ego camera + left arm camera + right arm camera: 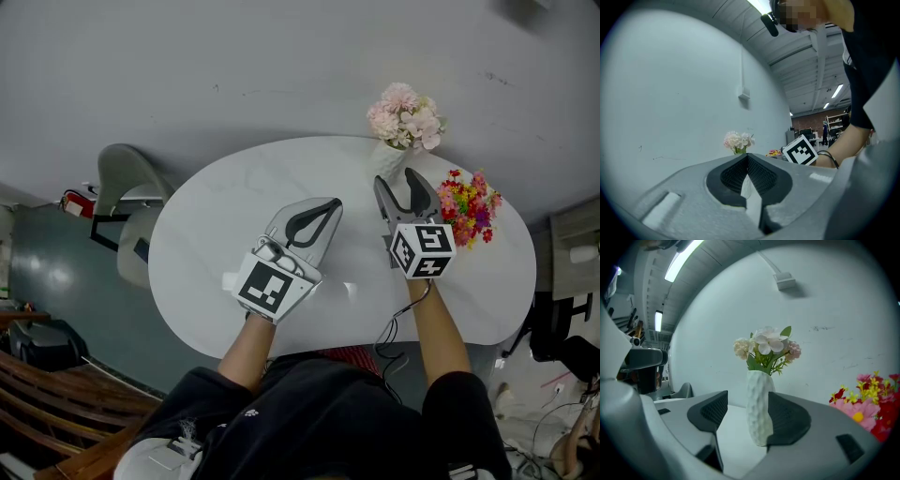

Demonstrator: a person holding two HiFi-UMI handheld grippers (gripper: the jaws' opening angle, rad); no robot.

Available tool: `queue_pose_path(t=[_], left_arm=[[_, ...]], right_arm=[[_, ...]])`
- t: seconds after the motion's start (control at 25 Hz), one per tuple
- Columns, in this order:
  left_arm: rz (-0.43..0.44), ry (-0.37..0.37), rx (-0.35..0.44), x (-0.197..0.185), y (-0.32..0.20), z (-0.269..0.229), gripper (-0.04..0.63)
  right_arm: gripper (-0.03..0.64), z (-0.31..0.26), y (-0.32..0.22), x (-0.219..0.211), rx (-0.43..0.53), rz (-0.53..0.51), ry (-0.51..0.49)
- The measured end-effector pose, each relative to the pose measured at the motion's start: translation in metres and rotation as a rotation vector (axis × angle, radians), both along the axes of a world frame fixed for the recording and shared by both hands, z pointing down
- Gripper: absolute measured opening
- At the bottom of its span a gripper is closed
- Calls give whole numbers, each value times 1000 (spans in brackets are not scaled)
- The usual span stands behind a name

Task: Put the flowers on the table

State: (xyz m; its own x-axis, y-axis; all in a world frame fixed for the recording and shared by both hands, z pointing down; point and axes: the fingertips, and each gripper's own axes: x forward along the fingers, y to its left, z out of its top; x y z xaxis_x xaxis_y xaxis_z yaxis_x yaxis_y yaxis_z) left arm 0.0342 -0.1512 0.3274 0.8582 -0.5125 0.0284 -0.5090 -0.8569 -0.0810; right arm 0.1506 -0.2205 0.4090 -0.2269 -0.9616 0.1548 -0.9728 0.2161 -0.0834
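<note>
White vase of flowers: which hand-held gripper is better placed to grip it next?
Right, I'd say. The right hand-held gripper has its jaws apart with the white vase standing between them; the left hand-held gripper is shut, with the vase farther off.

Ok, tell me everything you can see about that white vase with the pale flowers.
The white vase is small and oval, with a dimpled matte surface that looks ceramic. It stands upright near the far edge of the white table, holding pink and cream flowers with green leaves. It sits between the open jaws of the right gripper: one jaw stands clearly apart from it, the other overlaps its edge, so contact there is unclear.
</note>
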Motion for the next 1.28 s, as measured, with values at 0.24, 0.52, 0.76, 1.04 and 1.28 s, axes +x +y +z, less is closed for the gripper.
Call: queue_pose_path(t=[0.24,0.52,0.76,1.04,1.28], left_arm=[[-4,-10,12,-1,4,0,-2],[11,-13,30,3,11,-4,-2],[22,-13,35,5,18,-6,-2],[24,-1,30,5,26,-10,-2],[32,-8,30,5,35,-10,-2]], right_arm=[[198,-2,6,-2,5,-10,17],[137,-7,15,-2,9,-22,24],[113,-10,23,-3,12,-24,35],[75,-16,33,-2,26,-5,53],[48,-22,43,-2,29,0,68]])
